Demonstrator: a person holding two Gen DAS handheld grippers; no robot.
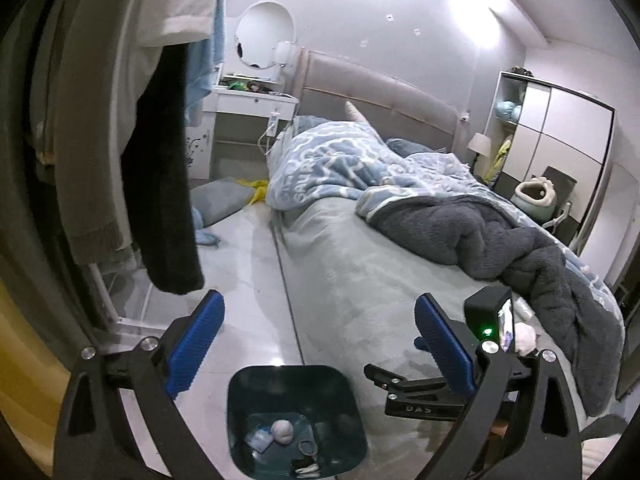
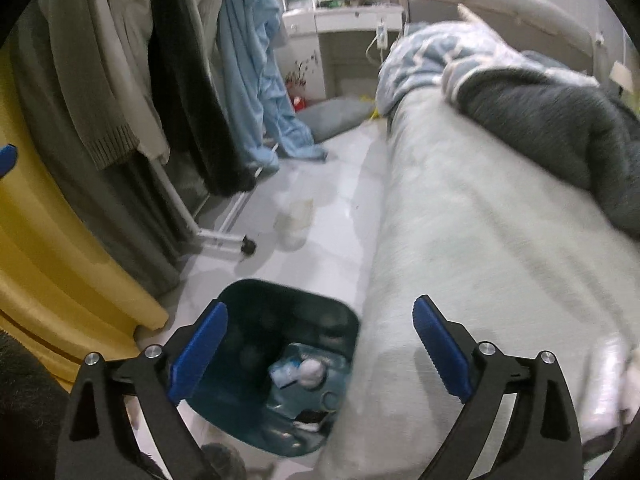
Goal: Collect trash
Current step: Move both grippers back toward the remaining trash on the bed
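A dark teal trash bin (image 1: 240, 400) stands on the floor beside the bed, also low in the right wrist view (image 2: 240, 304). Inside it lie a crumpled white ball (image 1: 282, 432) (image 2: 310, 370), clear plastic wrappers and small scraps. My left gripper (image 1: 319, 298) hangs open above the bin, nothing between its blue pads. My right gripper (image 2: 321, 305) is open too, over the bin's edge and the bed side, and holds nothing. Its black housing (image 1: 484, 312) shows at the right of the left wrist view. A clear plastic container (image 2: 294, 220) lies on the floor. A pale crumpled lump (image 1: 524, 338) rests on the bed.
The bed (image 1: 360, 280) with a blue quilt and dark grey blanket (image 1: 500, 236) fills the right. A clothes rack with hanging garments (image 2: 180, 80) lines the left, with a wheeled foot (image 2: 248, 246). A yellow panel (image 2: 48, 260) is nearby. A grey pillow (image 1: 220, 200) lies on the floor by a white bedside desk (image 1: 248, 100).
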